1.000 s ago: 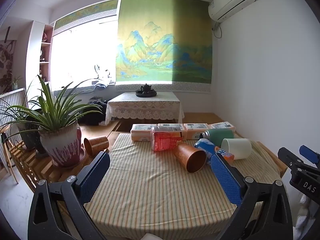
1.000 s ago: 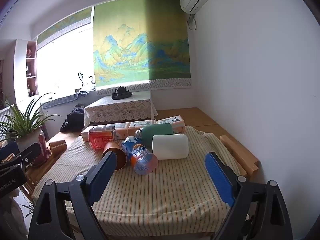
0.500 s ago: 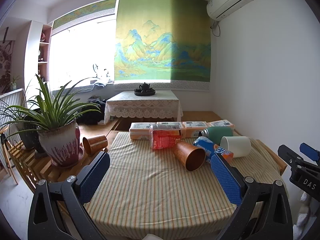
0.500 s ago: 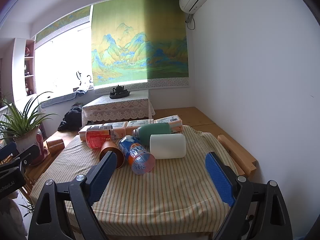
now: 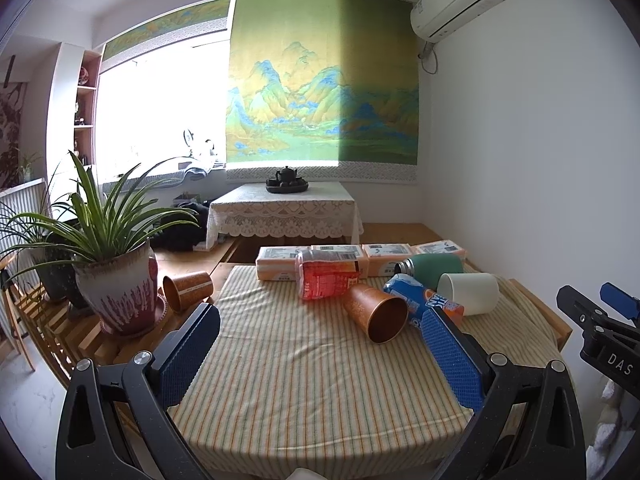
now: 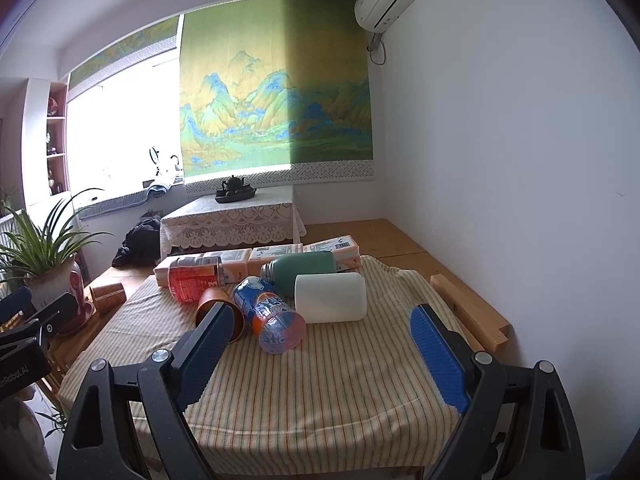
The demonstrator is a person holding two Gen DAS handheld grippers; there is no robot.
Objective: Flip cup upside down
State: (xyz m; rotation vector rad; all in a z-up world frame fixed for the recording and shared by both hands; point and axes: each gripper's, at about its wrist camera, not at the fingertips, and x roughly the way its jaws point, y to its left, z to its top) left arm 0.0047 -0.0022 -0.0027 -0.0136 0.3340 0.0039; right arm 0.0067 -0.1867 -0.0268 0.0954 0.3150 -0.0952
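Observation:
A copper-brown cup lies on its side on the striped tablecloth, mouth toward me; in the right wrist view my left finger partly hides it. A white cup lies on its side to its right. A second brown cup lies on the wooden bench by the plant. My left gripper is open and empty, short of the copper cup. My right gripper is open and empty, short of the white cup.
A blue-orange soda bottle, a green flask, a red packet and a row of tissue packs crowd the table's far half. A potted plant stands left. A wooden rail runs along the right.
Both grippers have drifted slightly, so the objects sit a little higher and leftward in view. Both stay open; nothing on the table has moved.

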